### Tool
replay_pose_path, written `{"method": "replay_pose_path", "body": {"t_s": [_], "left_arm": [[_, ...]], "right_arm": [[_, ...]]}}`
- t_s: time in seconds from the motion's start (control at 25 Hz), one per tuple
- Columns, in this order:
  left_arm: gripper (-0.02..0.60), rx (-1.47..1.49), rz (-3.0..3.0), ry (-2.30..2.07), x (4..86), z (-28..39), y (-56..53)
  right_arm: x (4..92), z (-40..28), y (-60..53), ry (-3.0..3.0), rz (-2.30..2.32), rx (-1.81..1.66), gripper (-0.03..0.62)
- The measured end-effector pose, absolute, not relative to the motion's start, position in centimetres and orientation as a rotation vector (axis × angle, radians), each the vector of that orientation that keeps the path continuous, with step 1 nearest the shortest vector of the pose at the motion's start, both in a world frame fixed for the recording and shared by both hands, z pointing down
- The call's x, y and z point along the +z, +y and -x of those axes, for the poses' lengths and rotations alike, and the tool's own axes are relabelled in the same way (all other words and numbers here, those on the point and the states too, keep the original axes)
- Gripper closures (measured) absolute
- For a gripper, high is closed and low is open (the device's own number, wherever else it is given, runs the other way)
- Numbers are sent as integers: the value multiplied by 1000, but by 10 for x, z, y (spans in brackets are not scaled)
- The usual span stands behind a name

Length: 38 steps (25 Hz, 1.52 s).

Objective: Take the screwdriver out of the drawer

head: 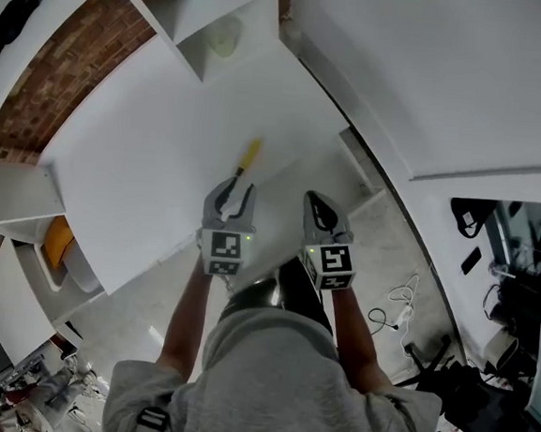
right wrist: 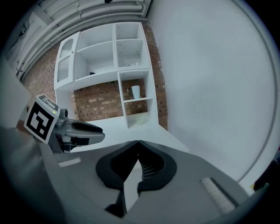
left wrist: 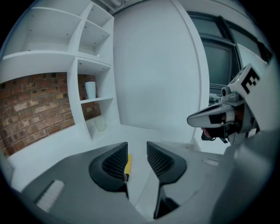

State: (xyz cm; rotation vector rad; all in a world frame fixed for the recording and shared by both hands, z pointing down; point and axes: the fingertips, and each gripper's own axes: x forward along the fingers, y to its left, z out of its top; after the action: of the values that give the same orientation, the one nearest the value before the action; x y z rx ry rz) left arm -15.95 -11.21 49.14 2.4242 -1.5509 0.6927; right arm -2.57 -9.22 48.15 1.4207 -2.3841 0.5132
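Broad white worktop (head: 133, 170) across the middle of the head view, smooth and bare apart from one thing. Screwdriver (head: 248, 156) lying flat on it, close to the worktop's right near edge, yellow handle toward the far side, dark shaft toward the person.

Left tongs (head: 232, 196) just near of the screwdriver, jaws partly apart with a clear gap, pads pressing on nothing. Seen along those jaws, the yellow handle showing in the gap close by the left jaw, its dark end hidden behind that jaw. Right tongs (head: 315, 198) beside them to the right, jaws brought together tip to tip, nothing between.

Far left: a white shelf unit (left wrist: 83, 65) of open compartments, set against a red brick wall (left wrist: 35, 109). A pale cup (left wrist: 90, 89) upright on one shelf. Right side: a plain white wall panel (head: 433, 74) running along the worktop's edge.

Near side, below the worktop: light floor (head: 389, 258) with white cables (head: 400, 295) lying loose on it. Low at the left, an orange thing (head: 57, 241) inside a white container, too small to identify.
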Motion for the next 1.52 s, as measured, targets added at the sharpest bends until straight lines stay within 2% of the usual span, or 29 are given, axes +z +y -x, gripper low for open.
{"method": "replay_pose_path", "body": {"t_s": [0.6,0.72,1.16,1.52], "left_arm": [[476,396,-2477,-1622,410,181,-42],[504,359,-2483,-1638,400,184,-27],[567,349,-2501,-1663,386,196,19],[569,346,-2505,-1653,382,195,35]], "right_arm": [[407,35,-37,-2445,-1535,349,591],[395,38,-25,-2460,-1549,312,591],[371,54,15,-2505,-1563,236,591],[365,61,34,-2527,-1540,231,591]]}}
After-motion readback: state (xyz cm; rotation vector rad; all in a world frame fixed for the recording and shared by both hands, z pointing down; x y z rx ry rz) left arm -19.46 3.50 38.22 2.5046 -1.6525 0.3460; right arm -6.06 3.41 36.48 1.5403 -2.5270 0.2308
